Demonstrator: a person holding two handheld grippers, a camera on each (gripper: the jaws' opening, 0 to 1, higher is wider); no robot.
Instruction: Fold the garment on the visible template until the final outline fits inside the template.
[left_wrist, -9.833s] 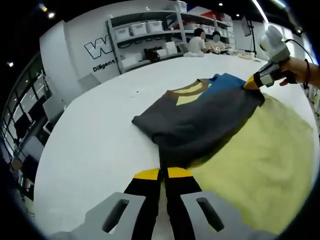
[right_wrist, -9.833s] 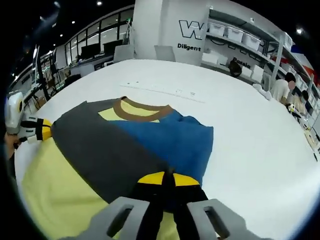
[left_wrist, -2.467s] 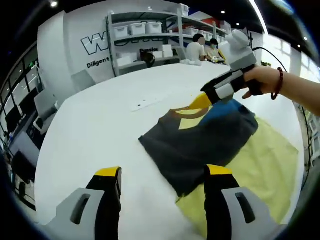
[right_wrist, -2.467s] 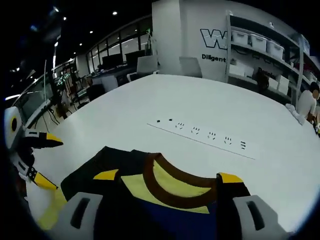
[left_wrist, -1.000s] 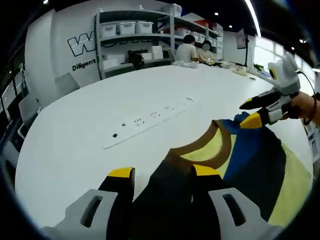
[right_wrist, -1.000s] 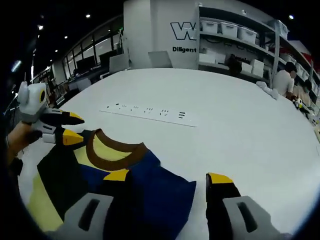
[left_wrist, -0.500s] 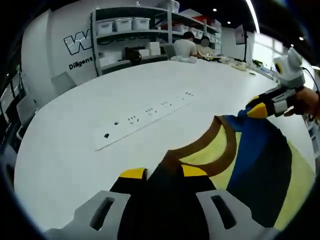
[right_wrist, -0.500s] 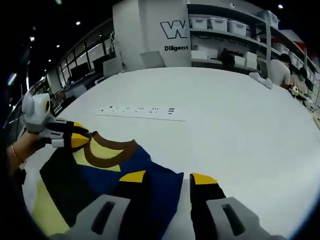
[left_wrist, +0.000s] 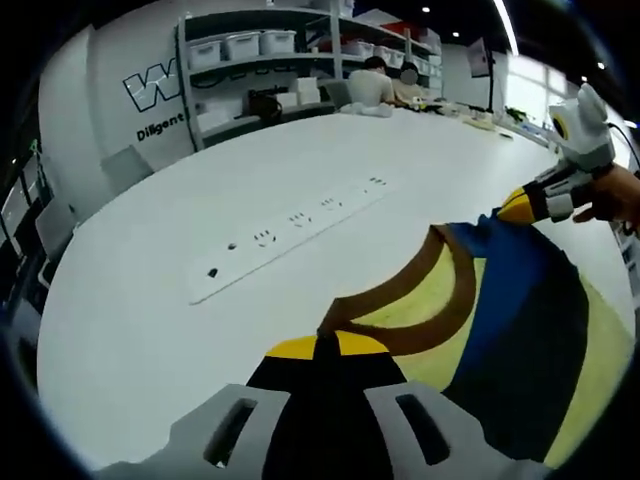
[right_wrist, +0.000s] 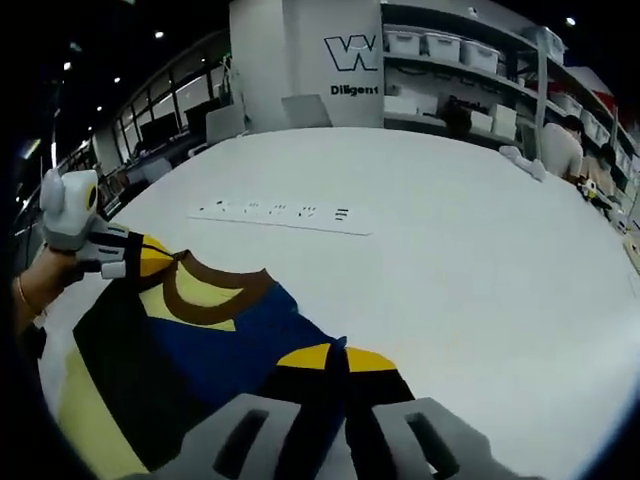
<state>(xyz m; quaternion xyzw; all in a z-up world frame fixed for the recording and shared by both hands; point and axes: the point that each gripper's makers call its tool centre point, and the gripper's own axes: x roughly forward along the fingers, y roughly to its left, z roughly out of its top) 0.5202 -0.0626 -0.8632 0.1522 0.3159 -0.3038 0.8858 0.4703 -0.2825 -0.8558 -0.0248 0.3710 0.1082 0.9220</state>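
Both grippers, left (left_wrist: 322, 346) and right (right_wrist: 335, 357) (open a moment ago), now pinch the shirt (left_wrist: 500, 310) at its corners.

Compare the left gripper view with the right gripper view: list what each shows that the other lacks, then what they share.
Left gripper view alone: the right claw pinching the garment's blue corner, two seated people, a bright window. Right gripper view alone: the left claw pinching the garment by the collar, dark office desks. Shared: the garment with its brown collar, the yellow template, the white table, the socket strip, the shelving.
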